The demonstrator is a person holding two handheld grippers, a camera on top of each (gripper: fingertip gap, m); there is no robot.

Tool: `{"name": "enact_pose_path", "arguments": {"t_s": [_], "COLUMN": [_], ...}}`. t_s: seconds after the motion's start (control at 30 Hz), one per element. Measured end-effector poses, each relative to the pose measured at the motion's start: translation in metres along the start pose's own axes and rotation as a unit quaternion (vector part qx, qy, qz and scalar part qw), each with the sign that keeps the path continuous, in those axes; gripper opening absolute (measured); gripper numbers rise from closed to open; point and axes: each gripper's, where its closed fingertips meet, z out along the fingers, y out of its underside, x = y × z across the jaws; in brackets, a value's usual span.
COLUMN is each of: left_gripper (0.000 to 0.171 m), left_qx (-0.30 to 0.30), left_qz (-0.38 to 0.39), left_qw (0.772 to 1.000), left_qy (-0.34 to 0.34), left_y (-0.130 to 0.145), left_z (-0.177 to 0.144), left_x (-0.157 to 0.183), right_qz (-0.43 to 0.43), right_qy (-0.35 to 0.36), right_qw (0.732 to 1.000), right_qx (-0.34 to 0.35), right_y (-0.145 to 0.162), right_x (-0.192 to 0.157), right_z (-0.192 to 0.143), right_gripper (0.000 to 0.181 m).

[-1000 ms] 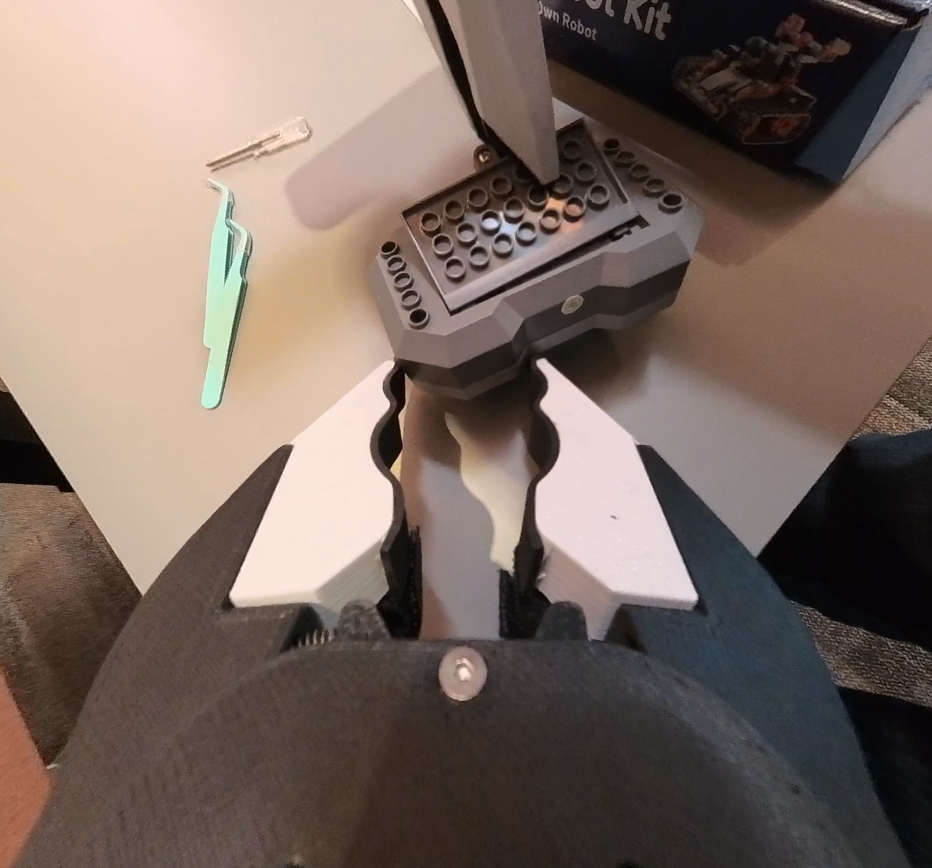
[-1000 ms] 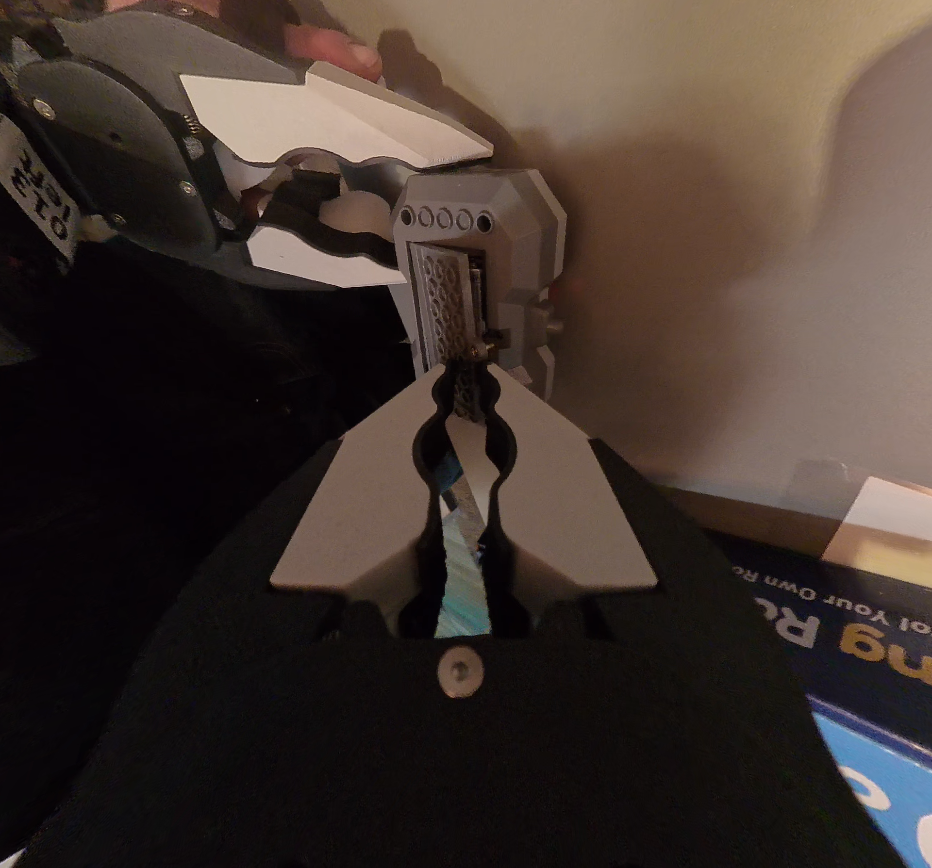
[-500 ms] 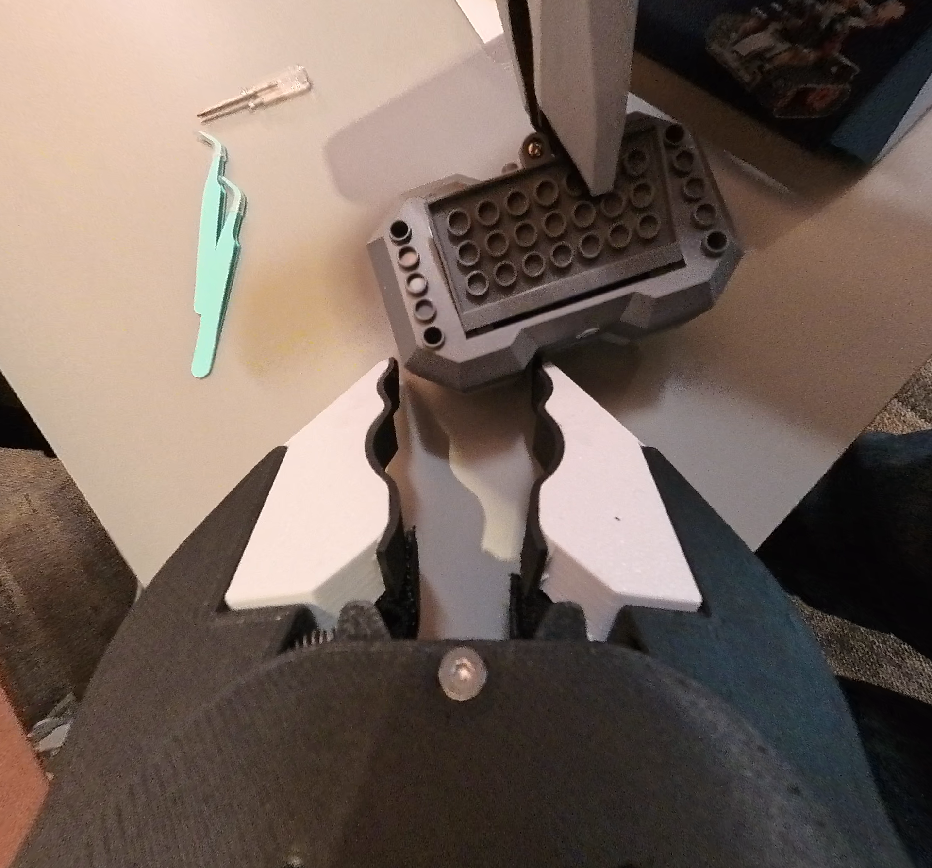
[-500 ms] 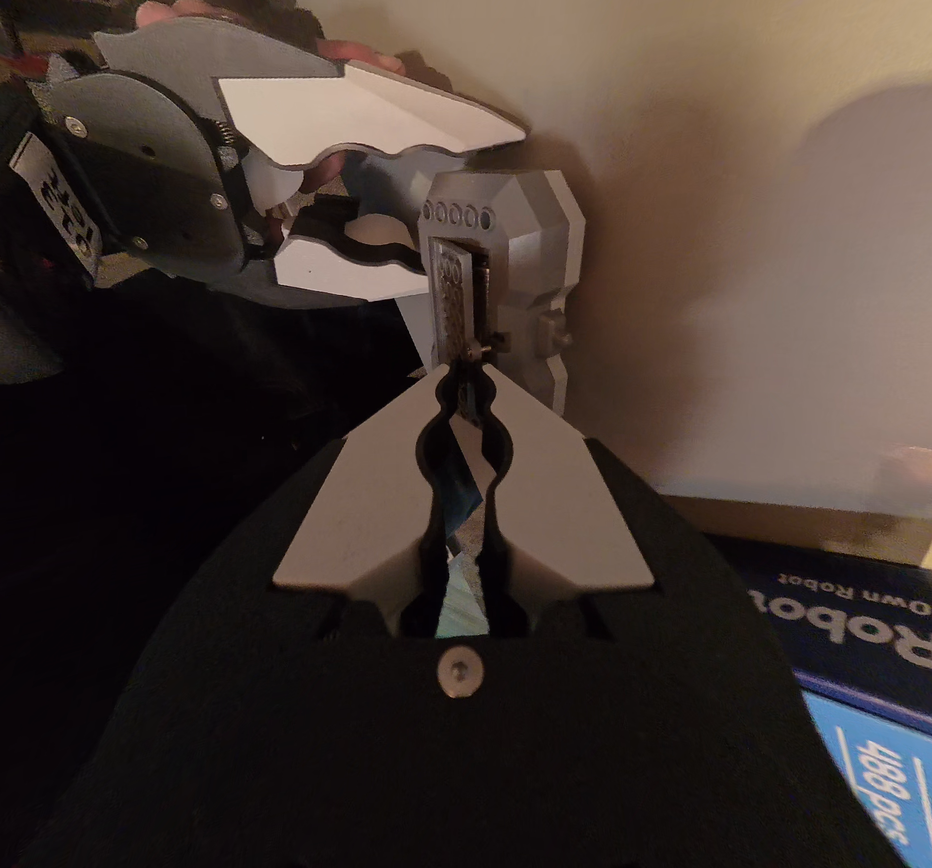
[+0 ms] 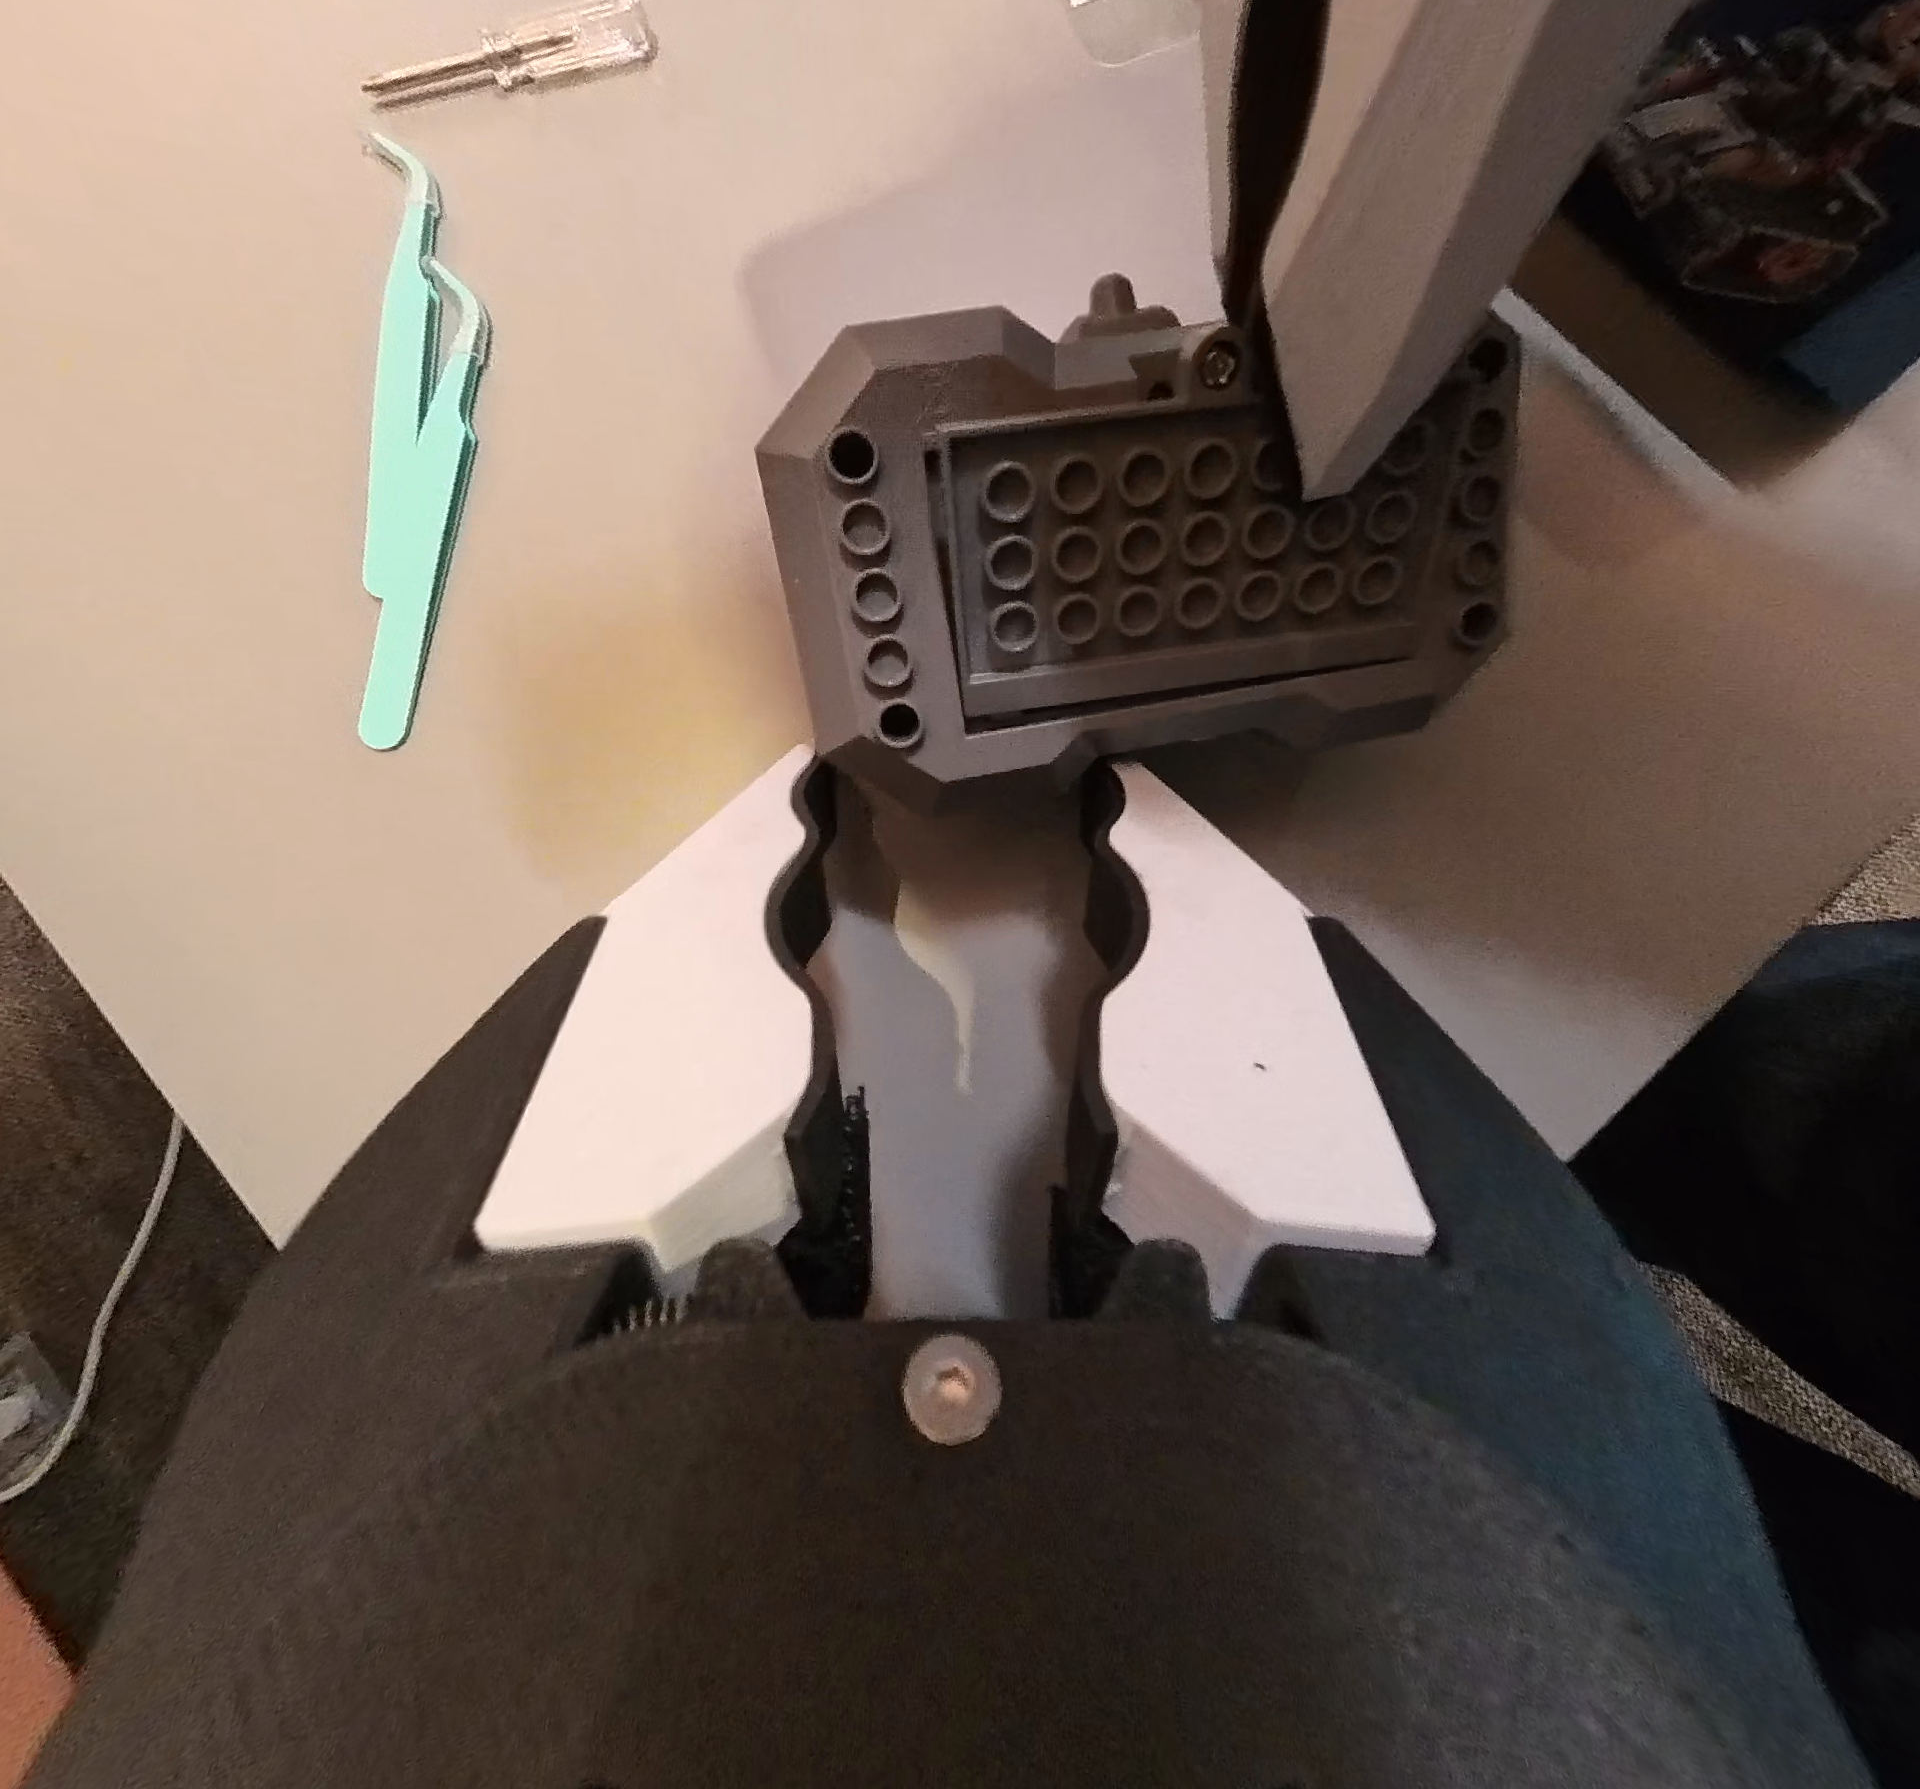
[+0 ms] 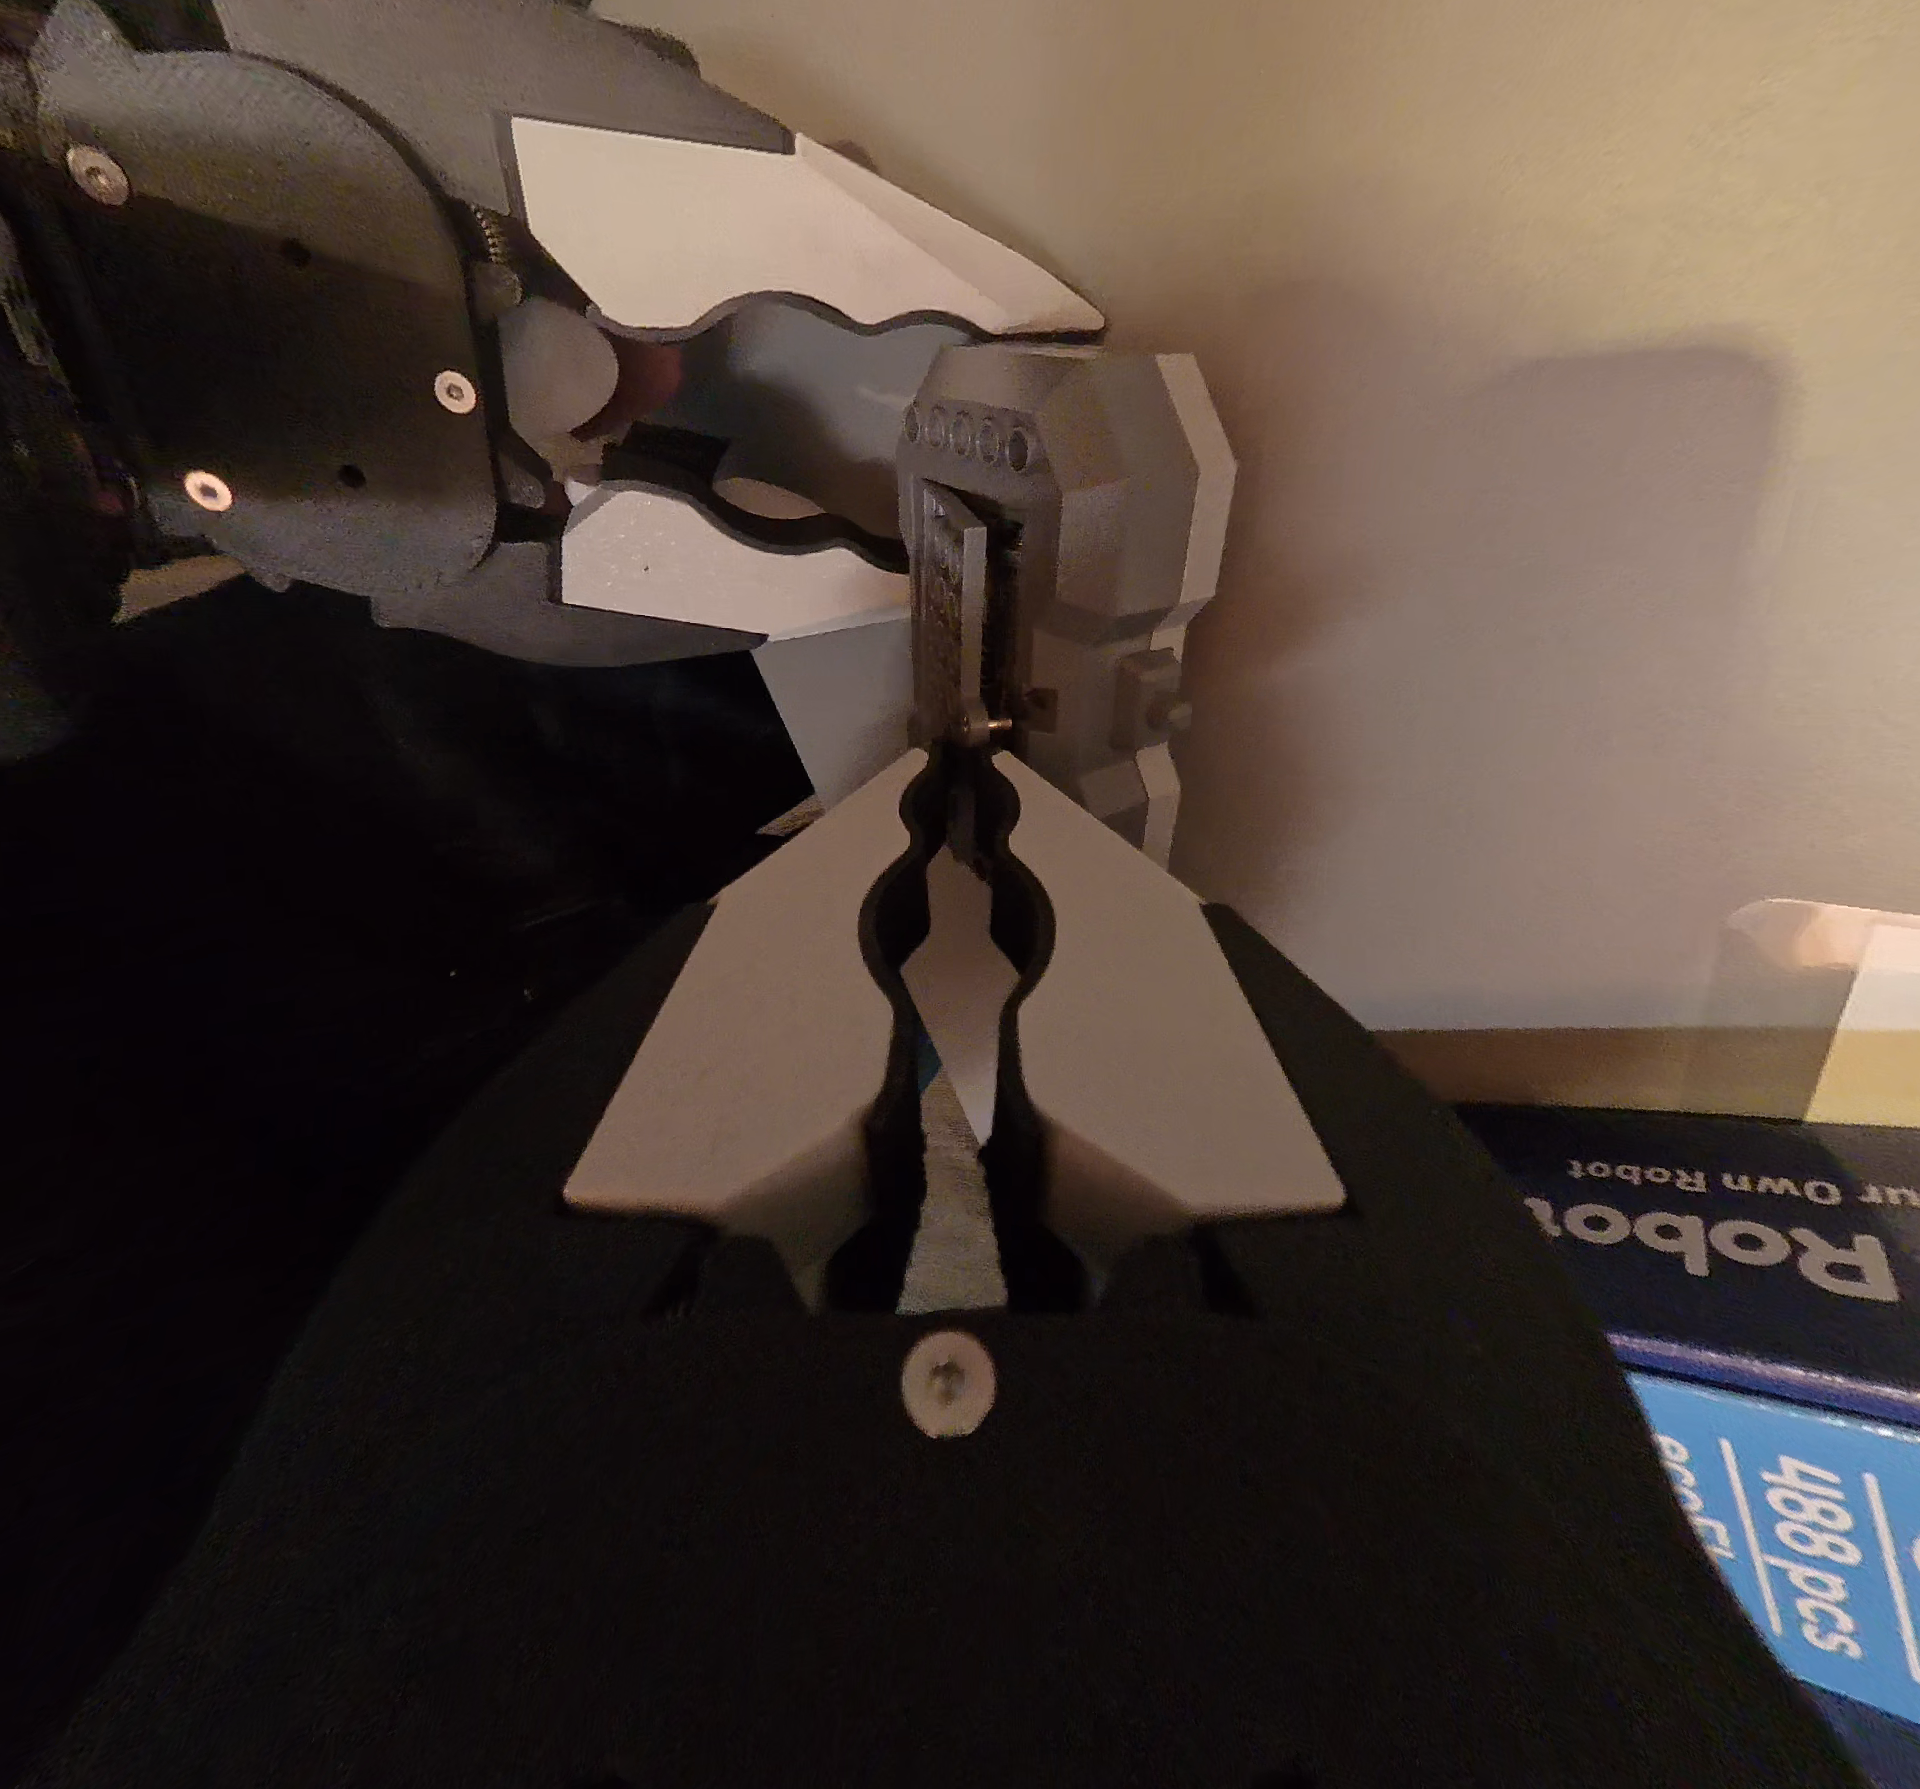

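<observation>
Left hand-held gripper (image 5: pixel 961 783) clamps the grey angular plastic housing (image 5: pixel 883 409); right hand-held gripper (image 6: pixel 961 768) pinches its dark studded hinged plate (image 5: pixel 1174 576); mint-green tweezers (image 5: pixel 416 368) lie far left on the worktop (image 5: pixel 208 596).

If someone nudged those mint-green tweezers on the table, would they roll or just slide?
Probably slide. The tweezers lie flat on the smooth pale table, and their thin, flat shape gives nothing to roll on. They look light for their length, so a small push should move them. The fine curved tips may bend if pressed hard; the clear-handled screwdriver beside them looks likelier to roll.
</observation>
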Motion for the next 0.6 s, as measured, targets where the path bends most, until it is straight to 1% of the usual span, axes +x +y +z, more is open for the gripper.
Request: {"name": "enact_pose_path", "arguments": {"t_s": [0.2, 0.3, 0.37, 0.5, 0.57, 0.6], "left_gripper": [0.045, 0.047, 0.045, 0.046, 0.039, 0.039], "left_qx": [0.011, 0.011, 0.012, 0.015, 0.015, 0.012], "left_qz": [0.010, 0.013, 0.015, 0.027, 0.036, 0.036], "left_qw": [1.000, 1.000, 1.000, 1.000, 0.999, 0.999], "left_qy": [-0.005, -0.003, -0.002, 0.000, -0.004, -0.003], "left_y": [-0.003, -0.005, -0.006, -0.009, -0.010, -0.010], "left_z": [0.000, 0.001, 0.002, 0.002, 0.004, 0.005], "left_x": [-0.002, -0.002, -0.001, 0.001, 0.001, 0.001], "right_qz": [-0.014, -0.031, -0.023, -0.011, -0.010, -0.008], "right_qy": [-0.001, 0.007, 0.005, 0.000, 0.007, 0.008], "right_qw": [1.000, 0.999, 1.000, 1.000, 1.000, 1.000], "right_qx": [0.007, -0.004, 0.005, 0.000, -0.007, -0.009], "right_y": [-0.002, 0.001, 0.000, 0.004, 0.005, 0.005], "right_x": [-0.002, -0.001, 0.000, 0.005, 0.006, 0.006], "right_z": [-0.003, -0.002, -0.003, -0.001, 0.001, 0.001], "right_gripper": [0.000, 0.000, 0.000, 0.000, 0.000, 0.000]}}
